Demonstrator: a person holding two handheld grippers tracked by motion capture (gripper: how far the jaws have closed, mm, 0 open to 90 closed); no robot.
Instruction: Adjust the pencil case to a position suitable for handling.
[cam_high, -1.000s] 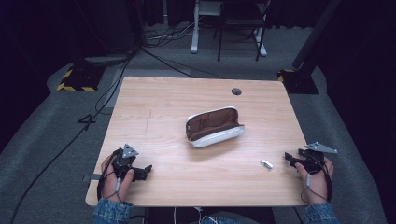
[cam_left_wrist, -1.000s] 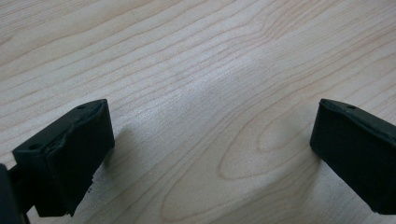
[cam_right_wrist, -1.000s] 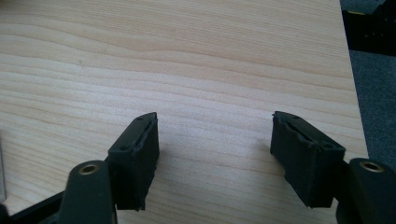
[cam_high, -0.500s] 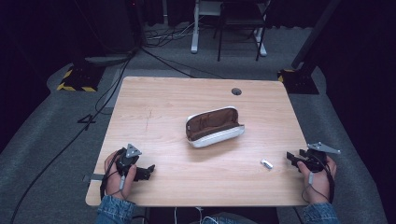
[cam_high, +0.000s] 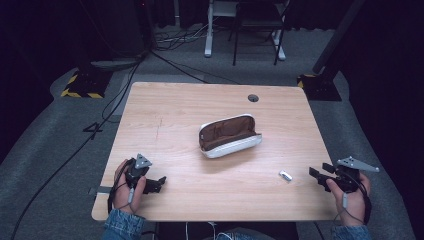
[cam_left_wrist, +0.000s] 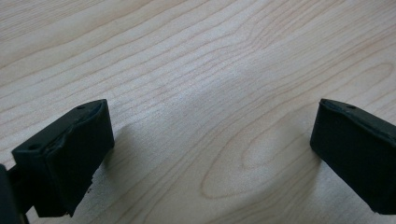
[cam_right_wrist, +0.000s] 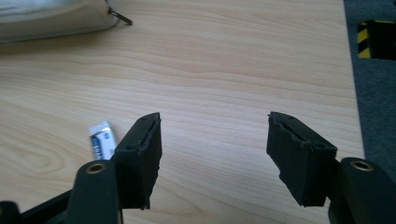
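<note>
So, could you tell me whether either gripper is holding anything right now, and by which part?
Nothing is held. The left gripper and the right gripper both stand open over bare table; the small white packet lies untouched beside the right one.

High view overlooks table (cam_high: 175, 115); gripper views skim it.

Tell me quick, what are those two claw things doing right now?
Left gripper: open, holding nothing, low over the table.
Right gripper: open, holding nothing, beside the small white packet.
</note>
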